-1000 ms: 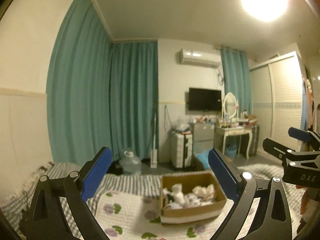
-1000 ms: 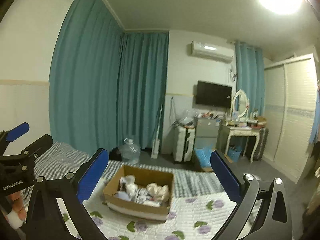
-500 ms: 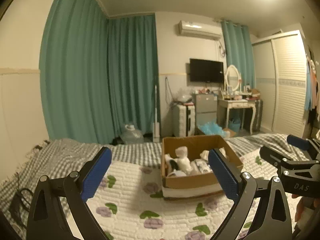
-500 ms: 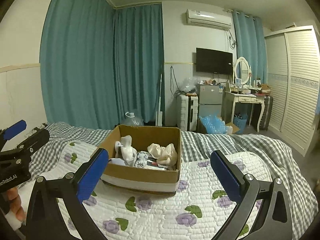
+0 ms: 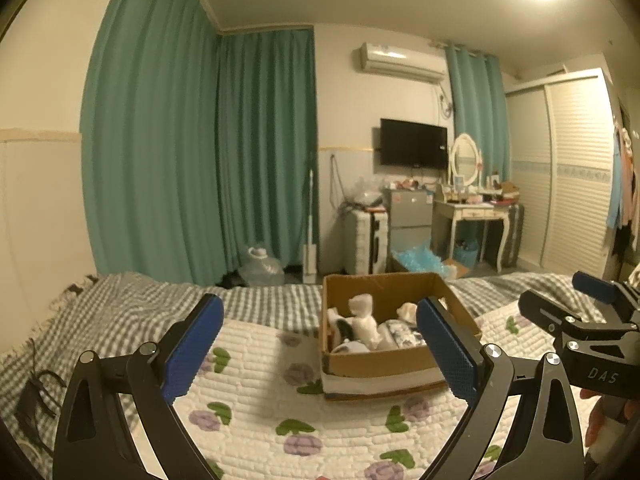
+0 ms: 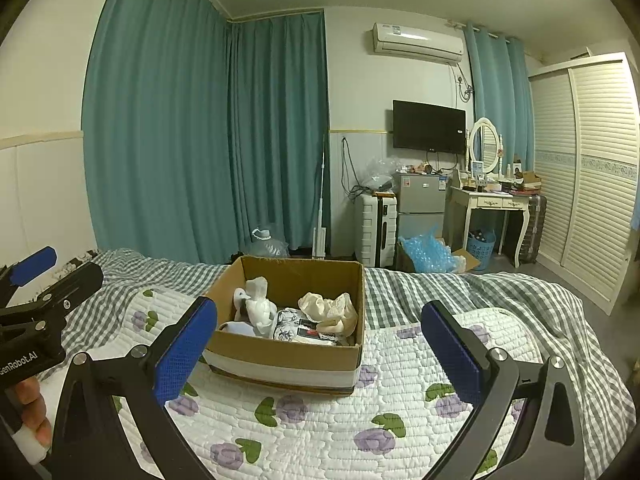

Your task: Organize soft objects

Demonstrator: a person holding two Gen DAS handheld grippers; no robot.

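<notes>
Soft items [image 6: 296, 316] are sitting bundled in one cardboard box [image 6: 280, 354] on the quilted bed [image 6: 320, 432], count unclear, as two tools, left [image 5: 320, 354] and right [image 6: 318, 354], are hovering before it, both spread wide and empty; reaching in for a first piece likely comes next.

Both wrist cams sit low over the bed, facing fwd to the far wall. Left cam is further left; both share the open brown cardboard box [image 5: 384, 360] [image 6: 288, 356] at mid-range.
</notes>
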